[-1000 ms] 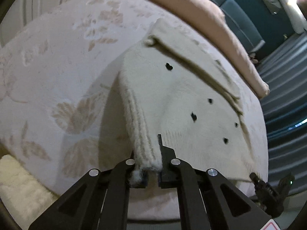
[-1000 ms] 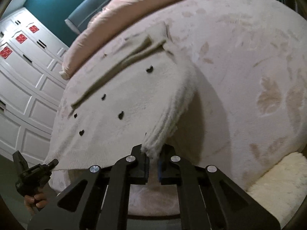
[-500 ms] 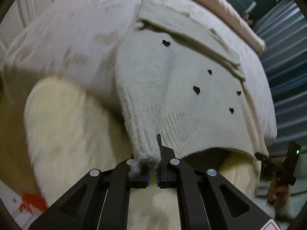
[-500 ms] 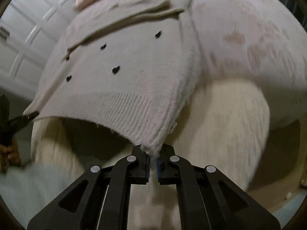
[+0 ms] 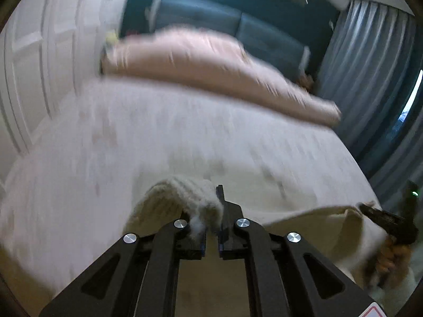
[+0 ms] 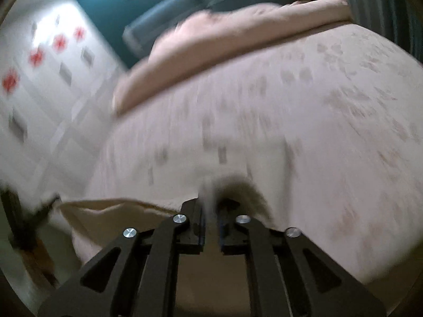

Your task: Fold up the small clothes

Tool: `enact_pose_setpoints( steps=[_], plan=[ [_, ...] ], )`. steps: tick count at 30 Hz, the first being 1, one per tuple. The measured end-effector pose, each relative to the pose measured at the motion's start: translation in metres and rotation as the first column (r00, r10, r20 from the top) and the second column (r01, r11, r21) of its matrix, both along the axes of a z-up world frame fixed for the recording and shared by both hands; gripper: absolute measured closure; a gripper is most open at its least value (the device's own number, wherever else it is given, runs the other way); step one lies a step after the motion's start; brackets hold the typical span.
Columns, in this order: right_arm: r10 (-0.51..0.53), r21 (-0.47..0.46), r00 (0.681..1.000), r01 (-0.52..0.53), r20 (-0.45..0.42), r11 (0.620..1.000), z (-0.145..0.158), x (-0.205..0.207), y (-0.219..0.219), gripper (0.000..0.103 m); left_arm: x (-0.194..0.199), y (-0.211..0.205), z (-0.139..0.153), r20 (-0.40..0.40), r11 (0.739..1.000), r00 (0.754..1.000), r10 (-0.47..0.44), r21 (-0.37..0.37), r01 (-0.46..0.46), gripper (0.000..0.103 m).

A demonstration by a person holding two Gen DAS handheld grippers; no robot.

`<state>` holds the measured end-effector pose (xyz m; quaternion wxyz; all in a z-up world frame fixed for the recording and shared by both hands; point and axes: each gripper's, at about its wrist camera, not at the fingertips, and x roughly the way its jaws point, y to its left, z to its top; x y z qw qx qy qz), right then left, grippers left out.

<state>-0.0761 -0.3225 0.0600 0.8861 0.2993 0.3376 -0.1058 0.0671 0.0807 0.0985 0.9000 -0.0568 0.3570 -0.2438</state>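
A cream knit sweater is held by its ribbed hem, lifted off the bed. My left gripper is shut on one hem corner. The hem edge stretches right toward my right gripper, seen at the right edge of the left wrist view. In the right wrist view my right gripper is shut on the other corner of the sweater, and the hem runs left toward the blurred left gripper. Most of the sweater hangs below, out of sight. Both views are motion-blurred.
The bed with its pale leaf-print cover fills the middle ground. A pink pillow roll lies at its far end before a teal headboard. White wardrobe doors stand left, grey curtains right.
Both grippers have pulled the sweater off the bed and tilted up. The sweater no longer lies on the cover; it hangs between the grippers at the bed's near edge.
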Motion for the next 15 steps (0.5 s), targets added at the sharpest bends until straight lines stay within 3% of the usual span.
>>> enact_pose_setpoints(
  steps=[1, 2, 3, 5, 6, 8, 9, 13, 15],
  plan=[
    [-0.041, -0.012, 0.999, 0.042, 0.031, 0.999, 0.002, 0.011, -0.006, 0.088, 0.017, -0.006, -0.001, -0.009, 0.999, 1.000, 0.024, -0.023, -0.024, 0.088],
    [-0.112, -0.060, 0.991, 0.117, 0.070, 0.991, 0.008, 0.021, -0.010, 0.074, 0.040, -0.012, -0.005, -0.041, 0.997, 0.998, 0.044, -0.057, -0.047, 0.088],
    [-0.168, -0.091, 0.980, 0.178, 0.111, 0.980, 0.015, 0.022, -0.010, 0.067, 0.054, -0.013, -0.011, -0.074, 0.994, 0.993, 0.087, -0.063, -0.091, 0.087],
    [-0.222, -0.074, 0.954, 0.240, 0.202, 0.968, 0.024, 0.008, -0.003, 0.046, 0.063, -0.006, -0.019, -0.106, 0.983, 0.981, 0.165, -0.068, -0.173, 0.085],
    [-0.230, -0.043, 0.941, 0.248, 0.250, 0.968, 0.025, -0.006, 0.001, 0.043, 0.060, 0.003, -0.021, -0.104, 0.980, 0.979, 0.176, -0.071, -0.184, 0.079],
    [-0.219, -0.027, 0.940, 0.234, 0.263, 0.972, 0.016, -0.030, 0.011, 0.041, 0.042, 0.028, -0.030, -0.092, 0.974, 0.973, 0.211, -0.060, -0.217, 0.051],
    [-0.209, -0.043, 0.950, 0.224, 0.231, 0.974, 0.004, -0.043, 0.018, 0.041, 0.031, 0.038, -0.037, -0.095, 0.970, 0.967, 0.237, -0.041, -0.242, 0.039],
    [-0.188, -0.096, 0.981, 0.192, 0.041, 0.977, -0.056, -0.076, 0.039, 0.041, 0.000, 0.071, -0.090, -0.192, 0.968, 0.948, 0.253, 0.051, -0.247, 0.039],
    [-0.178, -0.028, 0.983, 0.176, -0.055, 0.984, -0.092, -0.087, 0.041, 0.041, -0.014, 0.084, -0.127, -0.298, 0.966, 0.920, 0.256, 0.050, -0.253, 0.040]
  ],
)
